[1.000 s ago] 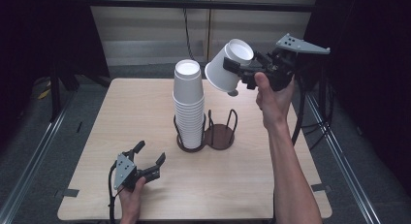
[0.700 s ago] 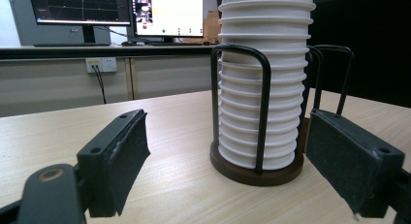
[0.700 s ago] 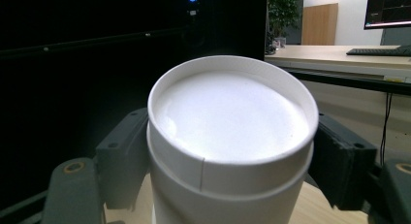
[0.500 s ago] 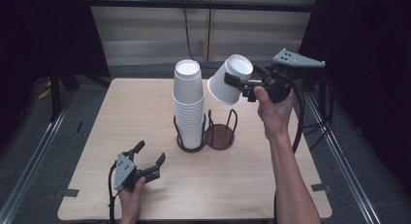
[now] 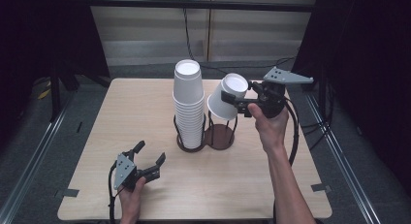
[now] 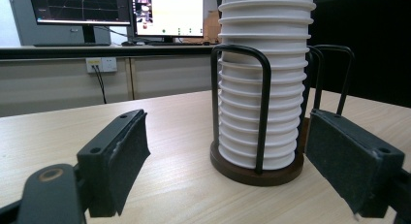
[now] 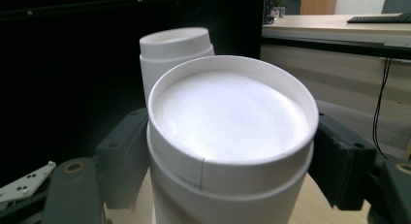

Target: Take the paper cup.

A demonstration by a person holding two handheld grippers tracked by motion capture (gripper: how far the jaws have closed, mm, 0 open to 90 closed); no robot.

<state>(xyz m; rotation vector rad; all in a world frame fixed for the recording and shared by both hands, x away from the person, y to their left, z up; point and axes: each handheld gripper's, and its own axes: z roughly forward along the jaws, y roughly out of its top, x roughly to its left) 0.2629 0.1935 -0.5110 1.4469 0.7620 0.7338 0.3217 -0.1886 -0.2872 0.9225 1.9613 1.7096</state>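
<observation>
Right gripper view: claw-clamped inverted cup [image 7: 228, 132]

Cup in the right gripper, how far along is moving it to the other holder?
Done: one cup is off the stack. In hand: right gripper holds it, upside down and tilted, above the empty holder. Left: set it inside and release. Left gripper rests open.

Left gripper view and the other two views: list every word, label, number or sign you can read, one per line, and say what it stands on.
None can be read.
Two monitors in the left gripper view show graphics and rows of small marks: too small and blurred to read.
The held cup, the stacked cups, the cup rack and the table bear no print.
</observation>
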